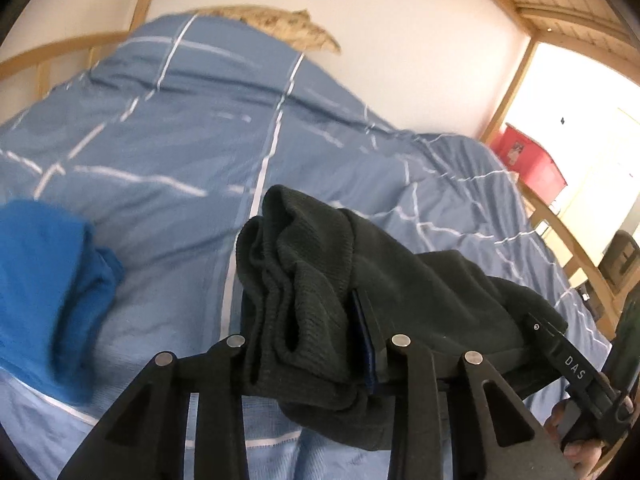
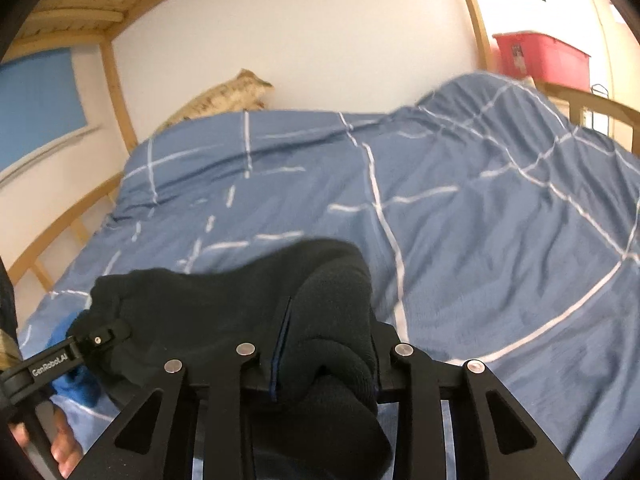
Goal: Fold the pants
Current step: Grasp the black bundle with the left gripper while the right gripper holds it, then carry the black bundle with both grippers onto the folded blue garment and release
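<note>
Left wrist view: dark pants bunched w/ ribbed cuff between left tongs, clenched on the fabric and lifted above the bed. Cloth stretches right to the right tongs, also clamped on it. Right wrist view: right tongs grip thick dark cuff of pants; left tongs hold the far end. Blue duvet w/ white lines underneath, blue garment lying at left, red bin in background.

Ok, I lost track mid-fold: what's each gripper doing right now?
Left gripper: closed on the dark pants.
Right gripper: closed on the same pants, at another bunched part.
</note>
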A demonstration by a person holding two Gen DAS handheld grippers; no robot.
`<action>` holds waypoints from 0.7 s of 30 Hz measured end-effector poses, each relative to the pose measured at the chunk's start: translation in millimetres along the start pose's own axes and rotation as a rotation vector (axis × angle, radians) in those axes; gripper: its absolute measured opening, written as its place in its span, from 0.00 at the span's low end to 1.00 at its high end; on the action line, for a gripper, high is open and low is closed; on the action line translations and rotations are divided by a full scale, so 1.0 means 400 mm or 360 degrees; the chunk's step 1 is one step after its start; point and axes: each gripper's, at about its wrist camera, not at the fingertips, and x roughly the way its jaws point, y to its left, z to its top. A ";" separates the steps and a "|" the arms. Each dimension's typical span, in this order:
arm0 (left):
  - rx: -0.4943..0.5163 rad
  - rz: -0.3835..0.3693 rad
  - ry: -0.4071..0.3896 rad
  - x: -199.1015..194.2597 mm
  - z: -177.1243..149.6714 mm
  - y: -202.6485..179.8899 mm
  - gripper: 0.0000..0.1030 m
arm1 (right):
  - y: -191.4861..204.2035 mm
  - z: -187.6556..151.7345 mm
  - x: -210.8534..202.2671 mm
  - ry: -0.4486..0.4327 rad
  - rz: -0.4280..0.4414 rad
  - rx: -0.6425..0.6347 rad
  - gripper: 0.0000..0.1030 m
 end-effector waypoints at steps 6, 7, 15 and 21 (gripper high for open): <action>0.0053 -0.0030 -0.0113 -0.130 0.058 0.012 0.31 | 0.077 0.039 -0.103 -0.0132 0.0026 -0.0069 0.30; 0.0058 -0.0038 -0.0136 -0.162 0.073 0.025 0.31 | 0.096 0.046 -0.118 -0.0149 0.0040 -0.0078 0.30; 0.0177 0.0082 -0.0255 -0.335 0.148 0.155 0.31 | 0.300 0.071 -0.188 -0.0267 0.0174 -0.0171 0.30; 0.0221 0.0208 -0.0263 -0.396 0.206 0.340 0.31 | 0.499 0.047 -0.146 -0.0267 0.0274 -0.0259 0.30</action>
